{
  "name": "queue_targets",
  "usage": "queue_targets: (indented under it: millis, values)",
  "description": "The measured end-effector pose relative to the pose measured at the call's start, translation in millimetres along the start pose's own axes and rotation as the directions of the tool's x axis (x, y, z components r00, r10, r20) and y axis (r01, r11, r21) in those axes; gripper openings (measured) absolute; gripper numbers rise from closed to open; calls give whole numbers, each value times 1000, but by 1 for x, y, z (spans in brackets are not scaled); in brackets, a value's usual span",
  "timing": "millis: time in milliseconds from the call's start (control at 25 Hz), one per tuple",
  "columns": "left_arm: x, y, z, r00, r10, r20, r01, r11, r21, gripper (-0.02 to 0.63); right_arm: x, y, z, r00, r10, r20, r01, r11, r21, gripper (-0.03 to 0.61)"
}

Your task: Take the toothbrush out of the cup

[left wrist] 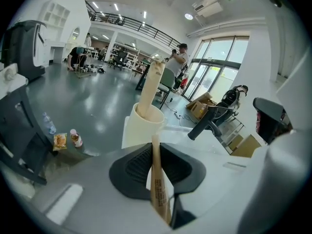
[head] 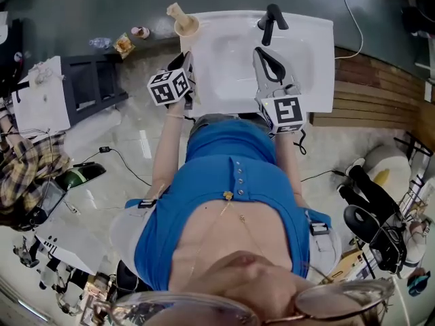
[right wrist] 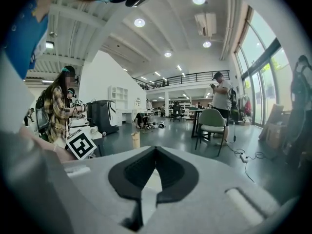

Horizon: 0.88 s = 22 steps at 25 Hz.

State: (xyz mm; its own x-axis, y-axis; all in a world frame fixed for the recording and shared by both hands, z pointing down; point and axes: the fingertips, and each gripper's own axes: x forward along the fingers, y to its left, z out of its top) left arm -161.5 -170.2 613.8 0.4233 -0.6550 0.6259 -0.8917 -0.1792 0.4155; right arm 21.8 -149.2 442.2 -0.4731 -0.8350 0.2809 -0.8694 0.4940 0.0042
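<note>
Left gripper view: what sits between the jaws?

The left gripper (left wrist: 155,146) has its ribbed black pads closed narrowly on the toothbrush (left wrist: 158,189). It shows as a slim, flat, bamboo-coloured handle with dark print along it. Its bristle end can't be made out.

So it's out of the cup?

Yes. The cup (left wrist: 141,128) stands apart beyond the jaw tips. It is a smooth, cream, round cup with a thick rim. A broader flat beige piece (left wrist: 152,89) stands tilted in it, and I can't tell what that piece is.

Where does the cup stand?

In the head view it's at the far left corner of the sink (head: 316,53), a glossy white rectangular slab with a shallow basin. The matte black faucet (head: 272,20) stands at the far edge, an angled lever on a short post.

And the other hand?

The right gripper (right wrist: 156,149) has its pad tips together with nothing between them, only a pale wedge-shaped gap behind the tips. In the head view it hovers over the basin's right side, near the faucet. Both bodies are smooth pale grey plastic, each carrying a cube with black-and-white square markers.
</note>
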Motion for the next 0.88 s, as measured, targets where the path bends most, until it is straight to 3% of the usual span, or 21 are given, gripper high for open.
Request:
queue_targets:
  millis: [880]
  values:
    - [37,26,-34,999,48,25,-44,989,-144,105,-6,-2,-7,999,-35,-38,35,999,-1,2]
